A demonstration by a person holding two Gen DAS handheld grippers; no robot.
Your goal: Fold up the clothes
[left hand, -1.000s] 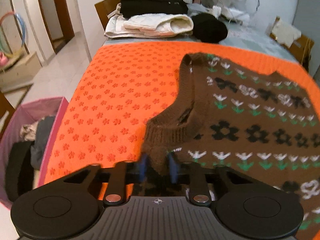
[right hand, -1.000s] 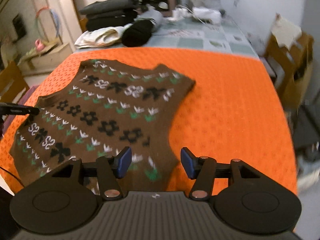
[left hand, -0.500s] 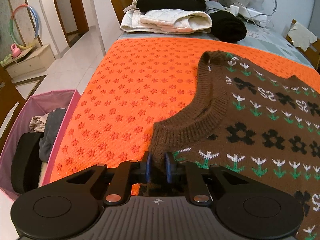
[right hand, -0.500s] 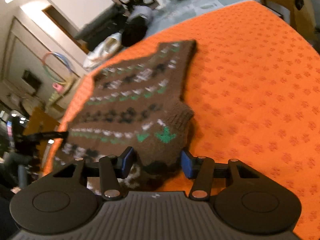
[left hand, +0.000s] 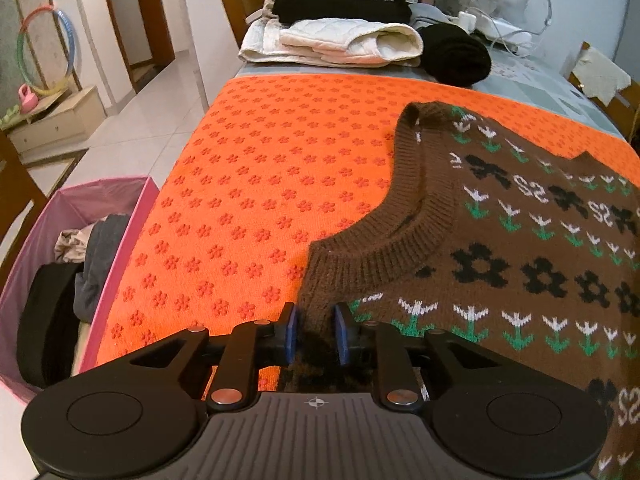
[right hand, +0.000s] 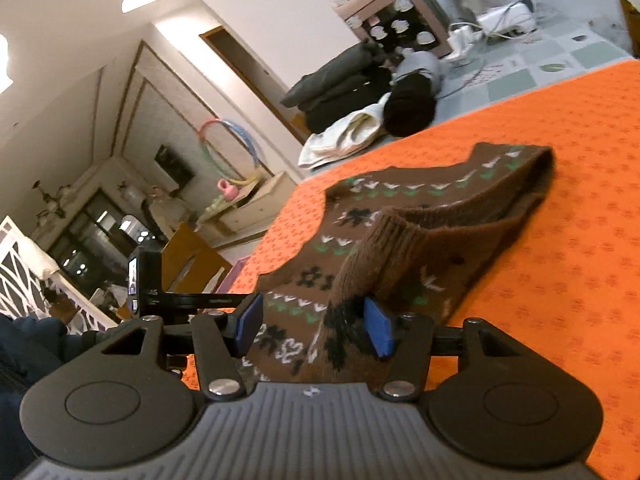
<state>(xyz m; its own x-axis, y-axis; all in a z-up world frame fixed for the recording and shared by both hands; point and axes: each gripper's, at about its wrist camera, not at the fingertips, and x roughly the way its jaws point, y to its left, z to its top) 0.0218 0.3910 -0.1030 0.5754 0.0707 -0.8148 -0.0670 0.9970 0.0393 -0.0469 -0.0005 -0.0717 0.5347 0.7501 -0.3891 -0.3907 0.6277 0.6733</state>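
A brown knitted vest (left hand: 520,248) with black flowers and white-green tulips lies on the orange flowered cloth (left hand: 260,184). My left gripper (left hand: 314,332) is shut on the vest's near shoulder by the ribbed neckline. In the right wrist view the vest (right hand: 420,216) has its hem corner lifted and doubled over. My right gripper (right hand: 314,326) stands open around that raised ribbed edge, the fabric lying against the right pad.
A pink laundry bin (left hand: 72,264) with dark clothes stands on the floor at the left of the table. Folded clothes (left hand: 340,12) and a black bundle (left hand: 456,54) are stacked at the far end. The other gripper's arm (right hand: 160,292) shows at the left.
My left gripper stays clamped on the shoulder, its pads a bit wider than half a second ago. My right gripper tilted and dropped low, and the vest's hem corner rose and folded over between its open jaws.
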